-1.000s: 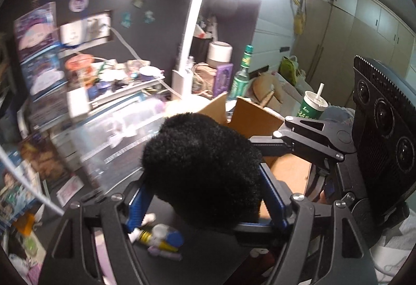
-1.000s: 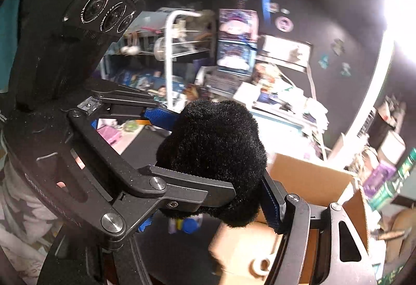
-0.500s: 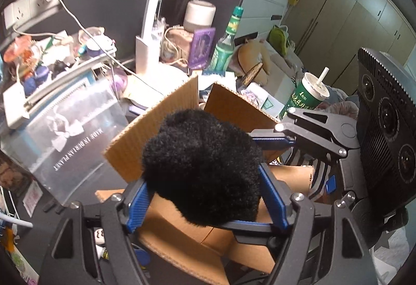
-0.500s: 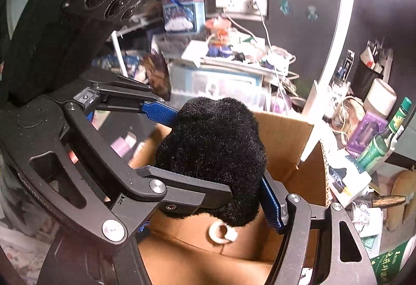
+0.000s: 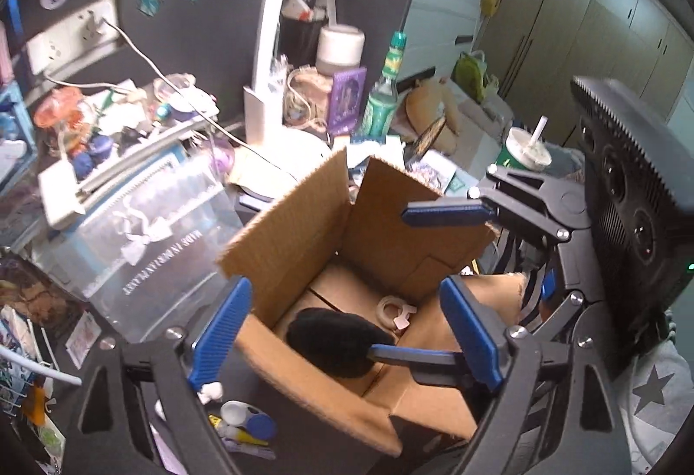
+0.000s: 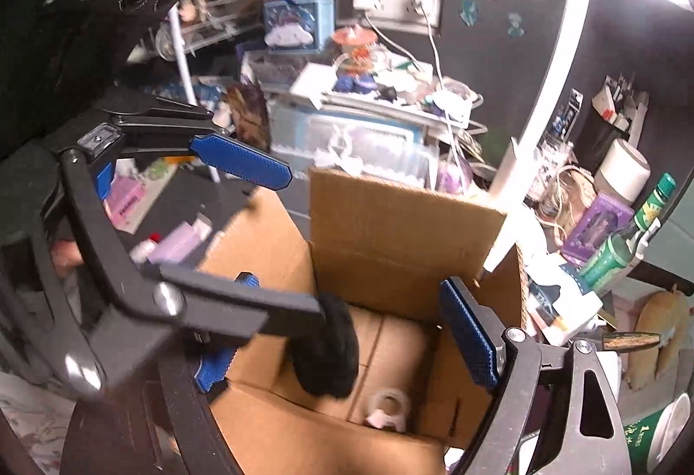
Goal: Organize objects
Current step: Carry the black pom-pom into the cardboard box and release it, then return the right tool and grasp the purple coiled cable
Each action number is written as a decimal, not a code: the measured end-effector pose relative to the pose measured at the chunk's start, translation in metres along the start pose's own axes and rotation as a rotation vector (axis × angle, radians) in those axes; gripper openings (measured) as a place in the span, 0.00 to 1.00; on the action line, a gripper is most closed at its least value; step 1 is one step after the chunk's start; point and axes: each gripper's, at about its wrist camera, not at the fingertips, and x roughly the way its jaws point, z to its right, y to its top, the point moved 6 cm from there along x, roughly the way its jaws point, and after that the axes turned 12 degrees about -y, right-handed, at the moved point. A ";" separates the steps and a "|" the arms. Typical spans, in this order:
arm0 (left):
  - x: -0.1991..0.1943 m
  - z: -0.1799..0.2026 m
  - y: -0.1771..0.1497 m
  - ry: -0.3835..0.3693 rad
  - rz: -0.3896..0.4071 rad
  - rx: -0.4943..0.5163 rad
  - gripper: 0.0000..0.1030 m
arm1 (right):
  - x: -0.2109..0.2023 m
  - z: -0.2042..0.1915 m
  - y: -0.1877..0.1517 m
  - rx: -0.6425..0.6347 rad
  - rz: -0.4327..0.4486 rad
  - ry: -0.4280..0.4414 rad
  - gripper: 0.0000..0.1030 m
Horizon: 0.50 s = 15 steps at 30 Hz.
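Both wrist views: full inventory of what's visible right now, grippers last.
cardboard box: 1, brown, flaps open, on the dark desk below both grippers
fuzzy black item: 1, black, inside the box, no finger closed on it
white clip: 1, white, on the box floor beside the fuzzy item
clear storage bin: 1, transparent, left of the box
desk lamp: 1, white, behind the box
green bottle: 1, green, behind the box
purple box: 1, purple, beside the bottle
green cup: 1, with straw, right of the box
left gripper: 1, blue fingers, jaws just opened, over the box
right gripper: 1, blue fingers, jaws just opened, over the box
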 end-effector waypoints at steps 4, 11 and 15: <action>-0.038 -0.008 -0.012 0.027 0.072 -0.001 0.85 | -0.019 -0.031 0.012 -0.036 0.080 0.037 0.81; -0.112 -0.042 -0.065 0.144 0.239 -0.055 0.90 | -0.045 -0.118 0.022 -0.138 0.197 0.144 0.80; -0.136 -0.071 -0.115 0.232 0.319 -0.113 0.97 | -0.037 -0.170 0.009 -0.182 0.186 0.240 0.78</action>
